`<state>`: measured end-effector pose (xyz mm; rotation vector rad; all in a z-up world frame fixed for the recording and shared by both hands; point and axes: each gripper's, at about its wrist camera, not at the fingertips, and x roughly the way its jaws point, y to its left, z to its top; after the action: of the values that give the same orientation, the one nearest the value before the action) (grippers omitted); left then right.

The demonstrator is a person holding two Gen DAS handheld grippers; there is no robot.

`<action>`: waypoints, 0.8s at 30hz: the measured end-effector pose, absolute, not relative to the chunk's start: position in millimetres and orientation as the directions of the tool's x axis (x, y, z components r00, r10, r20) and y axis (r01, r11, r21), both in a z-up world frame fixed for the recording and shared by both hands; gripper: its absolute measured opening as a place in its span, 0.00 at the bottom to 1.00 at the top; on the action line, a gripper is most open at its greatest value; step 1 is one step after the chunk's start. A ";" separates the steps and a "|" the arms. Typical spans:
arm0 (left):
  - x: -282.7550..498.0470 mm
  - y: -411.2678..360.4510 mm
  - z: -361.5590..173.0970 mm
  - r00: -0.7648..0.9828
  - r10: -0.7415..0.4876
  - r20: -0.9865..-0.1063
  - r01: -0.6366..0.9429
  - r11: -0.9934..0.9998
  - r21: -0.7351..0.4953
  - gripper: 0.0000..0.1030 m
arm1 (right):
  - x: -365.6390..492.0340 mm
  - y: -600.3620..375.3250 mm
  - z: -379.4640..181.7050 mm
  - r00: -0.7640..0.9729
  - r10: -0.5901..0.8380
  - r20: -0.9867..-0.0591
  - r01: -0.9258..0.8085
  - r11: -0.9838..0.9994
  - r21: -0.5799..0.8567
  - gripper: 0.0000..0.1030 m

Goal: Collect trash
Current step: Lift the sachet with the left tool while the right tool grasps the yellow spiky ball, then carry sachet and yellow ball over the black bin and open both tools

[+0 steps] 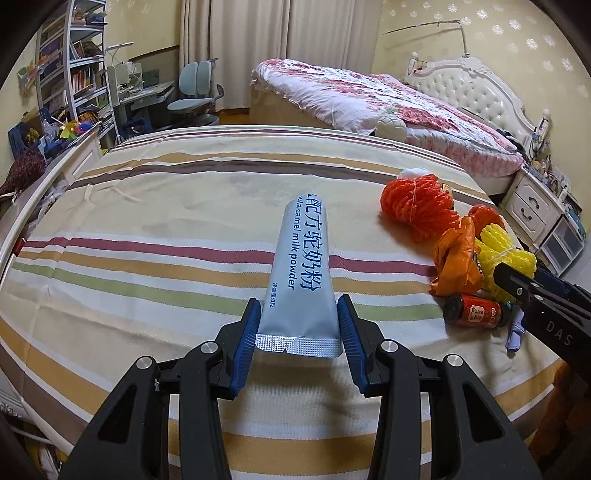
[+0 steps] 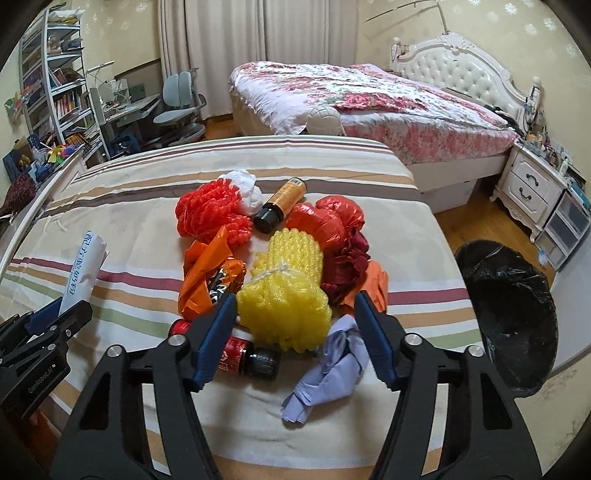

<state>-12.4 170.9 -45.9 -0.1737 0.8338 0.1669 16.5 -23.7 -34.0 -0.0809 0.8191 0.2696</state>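
Clamped in the left claw [image 1: 299,332], a milk powder sachet [image 1: 301,273] is held above the striped surface [image 1: 147,229]. Around the yellow foam net [image 2: 284,295] the right claw [image 2: 295,317] is spread without visible pinching; neighbouring trash could be snagged and dragged off.

Home bedroom. Evidence: double bed [image 2: 369,107] with floral quilt and tufted white headboard [image 2: 461,74]; white nightstand [image 2: 532,184]; study desk [image 2: 129,107] with swivel chair [image 2: 181,99]; bookshelf [image 2: 55,85]; full-length curtains [image 2: 258,33]; patterned wallpaper.
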 end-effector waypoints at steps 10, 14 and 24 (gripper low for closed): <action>-18.0 173.1 -33.7 0.689 0.064 -0.722 -0.204 0.973 -0.107 0.42 | -5.7 -26.8 -1.5 0.732 0.212 -0.648 -0.267 0.964 0.013 0.37; -20.9 164.2 -23.0 0.711 0.045 -0.702 -0.178 0.977 -0.118 0.42 | -15.1 -49.6 19.0 0.763 0.225 -0.606 -0.250 0.967 0.044 0.23; -12.9 111.4 -6.9 0.738 -0.045 -0.673 -0.052 0.991 -0.123 0.42 | -13.3 -113.4 23.2 0.800 0.124 -0.588 -0.115 0.992 0.053 0.22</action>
<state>-12.9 111.4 -6.9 -0.1371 0.7406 0.0034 -13.3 -113.4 23.2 0.0146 0.6314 0.1277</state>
